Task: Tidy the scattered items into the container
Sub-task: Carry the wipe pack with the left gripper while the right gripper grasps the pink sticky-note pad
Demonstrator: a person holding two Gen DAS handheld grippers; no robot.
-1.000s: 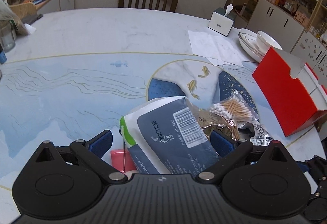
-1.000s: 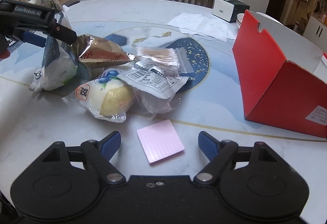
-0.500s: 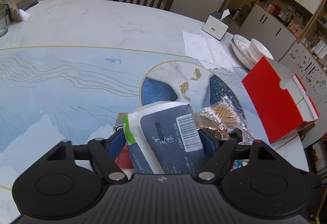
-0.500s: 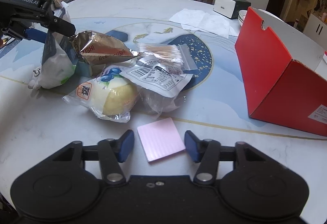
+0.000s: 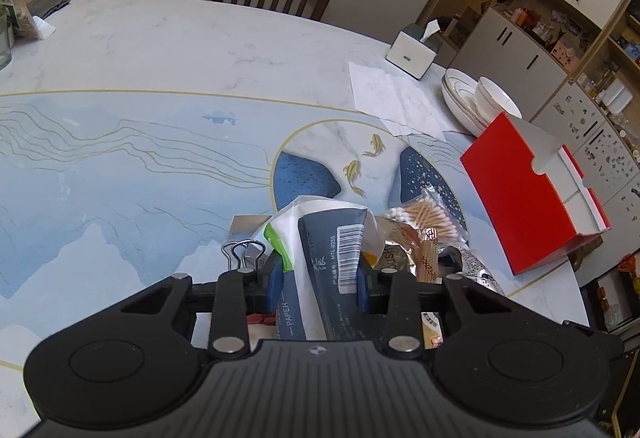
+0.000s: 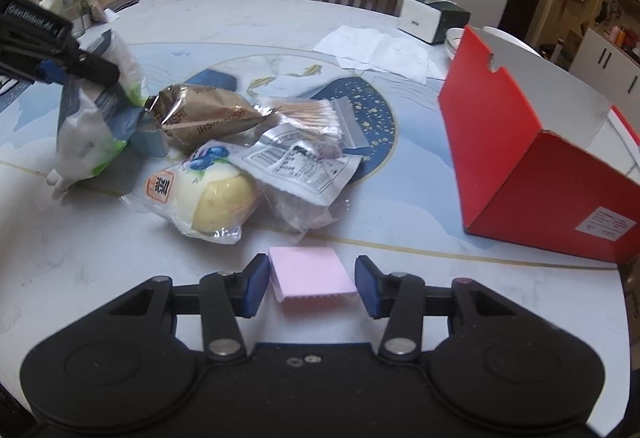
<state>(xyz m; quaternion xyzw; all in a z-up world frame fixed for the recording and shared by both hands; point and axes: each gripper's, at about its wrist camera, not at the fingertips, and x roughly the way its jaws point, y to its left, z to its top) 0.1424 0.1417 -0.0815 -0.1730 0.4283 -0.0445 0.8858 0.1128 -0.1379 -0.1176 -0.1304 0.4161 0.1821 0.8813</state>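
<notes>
Between the left tool's (image 5: pixel 320 276) pads sits the tissue pack (image 5: pixel 320 238), pinched tight and already clear of the desk (image 5: pixel 160 58). The right tool (image 6: pixel 310 280) has been closing on the pink notepad (image 6: pixel 310 274), which lies flat; a gap shows at its right pad. Best squeeze fully before lifting, then carry both to the red box (image 6: pixel 540 158), ahead and rightward.
</notes>
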